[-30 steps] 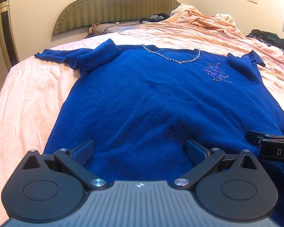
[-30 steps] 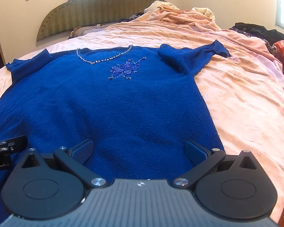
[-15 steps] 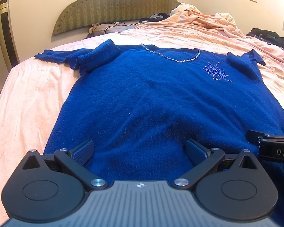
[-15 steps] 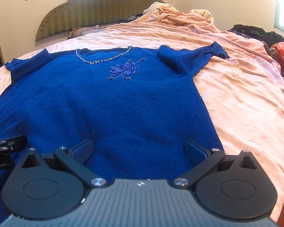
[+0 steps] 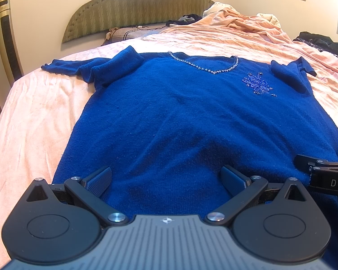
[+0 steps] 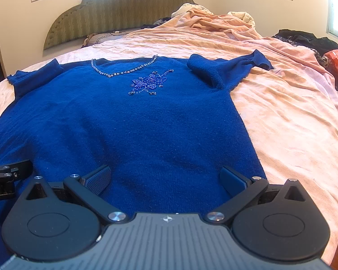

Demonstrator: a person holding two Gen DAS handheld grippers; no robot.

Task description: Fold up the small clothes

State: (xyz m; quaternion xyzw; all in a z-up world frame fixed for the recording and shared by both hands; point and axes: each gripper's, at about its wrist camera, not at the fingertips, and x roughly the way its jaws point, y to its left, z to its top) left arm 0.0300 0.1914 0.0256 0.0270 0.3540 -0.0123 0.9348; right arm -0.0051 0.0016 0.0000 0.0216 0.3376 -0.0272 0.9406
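The bed (image 5: 29, 117), covered by a peach sheet, fills both views, with a padded headboard (image 5: 135, 4) at the upper centre of the frame. One blue sweater (image 5: 191, 117) is laid flat, front up, across the middle of the frame in both views, its hem at the bottom next to the cameras and its neckline toward the headboard. Two short sleeves are counted: one (image 5: 115, 67) at the upper left of the left wrist view, bunched and doubled on itself, and one (image 6: 227, 69) at the upper right of the right wrist view, likewise rumpled. One beaded neckline trim (image 6: 124, 70) and one beaded motif (image 6: 149, 83) are noted on the chest.

The left hand-held gripper (image 5: 166, 176) is seen with its jaws spread wide over the hem area, nothing held between them. The right hand-held gripper (image 6: 165, 176) is likewise spread wide and empty, over the hem at the lower right of the garment.

The knit is judged soft, limp and moderately light; it is expected to drape and stretch rather than hold shape. The beadwork is judged liable to snag, so it is best avoided. A pinch at the hem corners or side seams, through both layers, is judged the soundest hold.
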